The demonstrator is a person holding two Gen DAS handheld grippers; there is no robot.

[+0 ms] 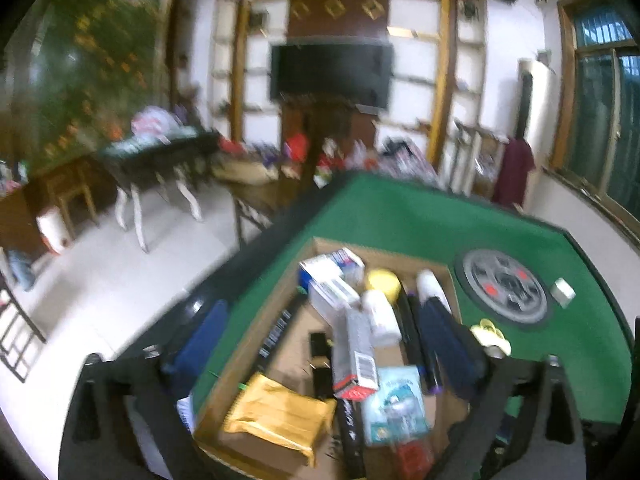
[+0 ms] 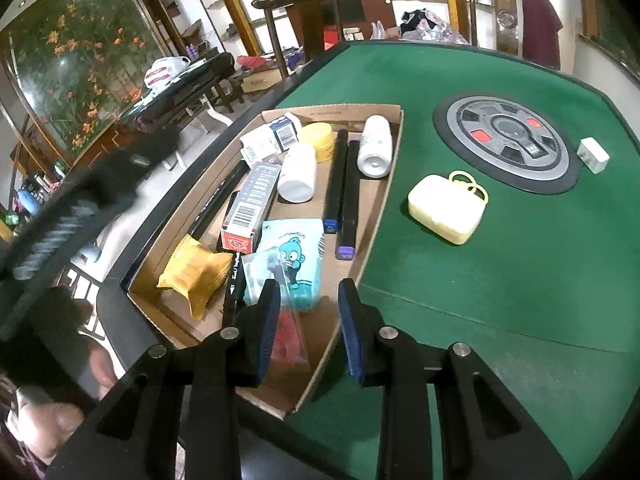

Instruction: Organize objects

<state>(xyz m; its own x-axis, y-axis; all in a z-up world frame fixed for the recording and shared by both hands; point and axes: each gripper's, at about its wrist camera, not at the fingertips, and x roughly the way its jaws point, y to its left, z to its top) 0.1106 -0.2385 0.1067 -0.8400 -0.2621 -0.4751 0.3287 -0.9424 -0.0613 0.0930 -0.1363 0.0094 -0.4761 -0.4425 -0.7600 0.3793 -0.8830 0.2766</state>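
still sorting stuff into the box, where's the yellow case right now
In the right wrist view the yellow case sits on the green table, outside the cardboard box, to its right and just below the round grey dial.

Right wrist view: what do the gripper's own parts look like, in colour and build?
The right gripper has matte black, angular linkage arms with slotted cut-outs and round silver pivot pins. Its jaws carry dark blue, ribbed pads. No cables, markings or sleeve show on it.

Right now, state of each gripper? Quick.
Left gripper: jaws wide open, holding nothing, above the cardboard box.
Right gripper: jaws open, empty, over the box's near end.
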